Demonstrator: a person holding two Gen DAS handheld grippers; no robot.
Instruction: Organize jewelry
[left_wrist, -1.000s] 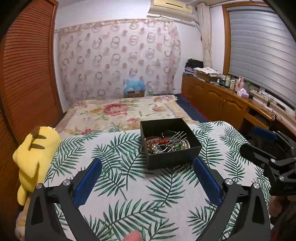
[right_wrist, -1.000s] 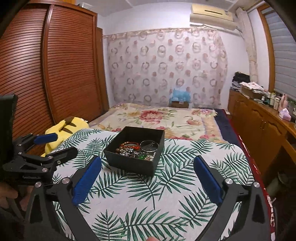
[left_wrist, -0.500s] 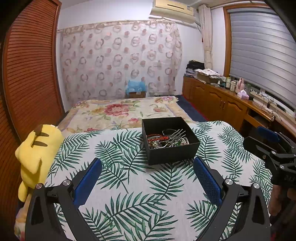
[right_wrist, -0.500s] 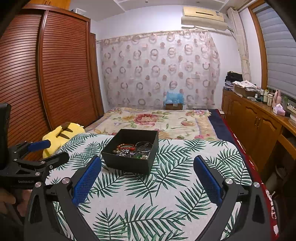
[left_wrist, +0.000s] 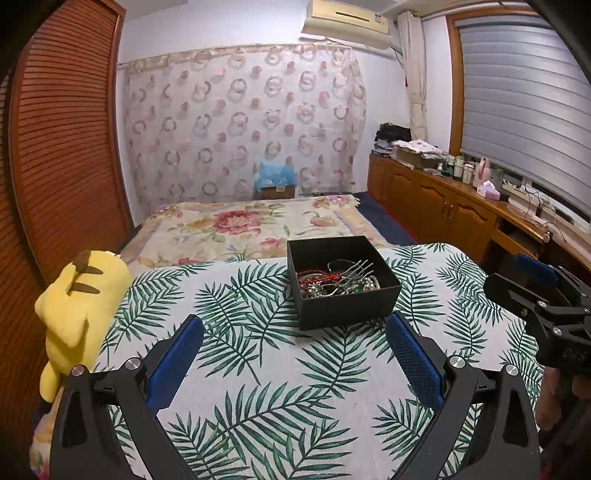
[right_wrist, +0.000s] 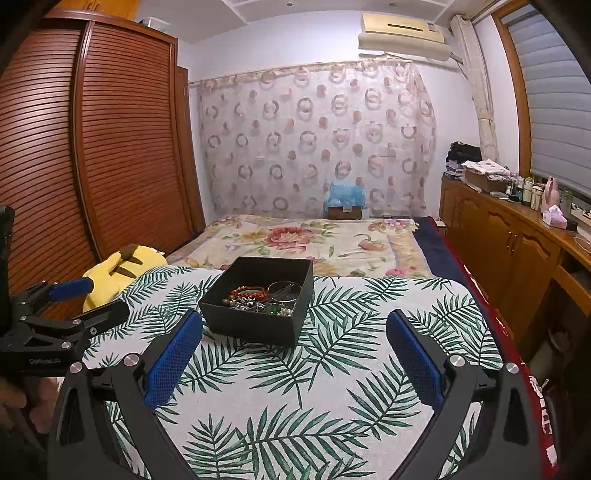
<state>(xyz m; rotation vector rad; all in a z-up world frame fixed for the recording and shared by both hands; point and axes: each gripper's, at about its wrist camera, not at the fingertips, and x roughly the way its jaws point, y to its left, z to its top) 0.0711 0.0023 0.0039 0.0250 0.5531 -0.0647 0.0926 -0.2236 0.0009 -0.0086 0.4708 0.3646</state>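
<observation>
On the leafy cloth (left_wrist: 280, 373): your black box (left_wrist: 343, 295) of jewelry (left_wrist: 334, 282).
Your left claw (left_wrist: 293, 334): wide open, holding nothing.
Your right claw (right_wrist: 293, 334): wide open, holding nothing.

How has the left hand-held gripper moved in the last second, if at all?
Yes. The left hand-held gripper has pulled back and risen: in its own view, the black jewelry box now sits smaller and farther away on the palm-leaf cloth.

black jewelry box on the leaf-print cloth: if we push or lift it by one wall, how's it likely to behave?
The black box looks like thin card, open-topped, so probably light and a wall may flex if pinched. Pushed, it may drag and bunch the leaf-print cloth. The loose jewelry inside would likely shift if tilted.
</observation>
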